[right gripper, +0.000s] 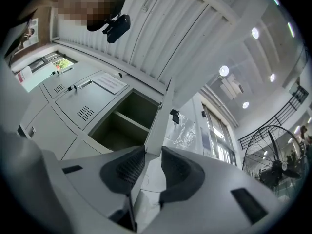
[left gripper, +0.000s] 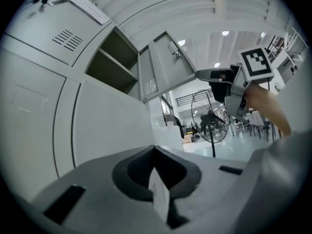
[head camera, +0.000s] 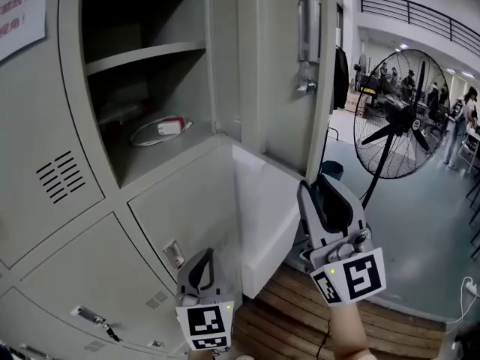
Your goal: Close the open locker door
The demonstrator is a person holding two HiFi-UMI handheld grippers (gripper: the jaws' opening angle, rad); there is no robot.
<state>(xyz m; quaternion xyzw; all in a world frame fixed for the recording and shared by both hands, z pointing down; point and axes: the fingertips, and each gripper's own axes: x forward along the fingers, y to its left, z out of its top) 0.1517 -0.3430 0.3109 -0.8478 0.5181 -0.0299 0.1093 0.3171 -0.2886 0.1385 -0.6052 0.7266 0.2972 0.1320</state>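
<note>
We log right tool (right gripper: pixel 152 152) clamped on thin edge of flat grey sheet-metal locker door (right gripper: pixel 163 111); left tool (left gripper: pixel 155 150) closed, empty.

Your locker door (head camera: pixel 277 103) is thin sheet metal under smooth, pale grey paint with a soft sheen, like the cabinet (head camera: pixel 30 201) around it. Its lock (head camera: pixel 308 30) is bright, glossy metal. The notice (head camera: pixel 19 10) on the cabinet looks like paper. Your right tongs (head camera: pixel 328 190) and left tongs (head camera: pixel 204 259) are matt grey plastic, and the right one's pads (right gripper: pixel 122 167) are dark and finely ribbed. Underfoot you have rough wooden planks (head camera: pixel 292 313), then a glossy grey floor (head camera: pixel 420 231).
</note>
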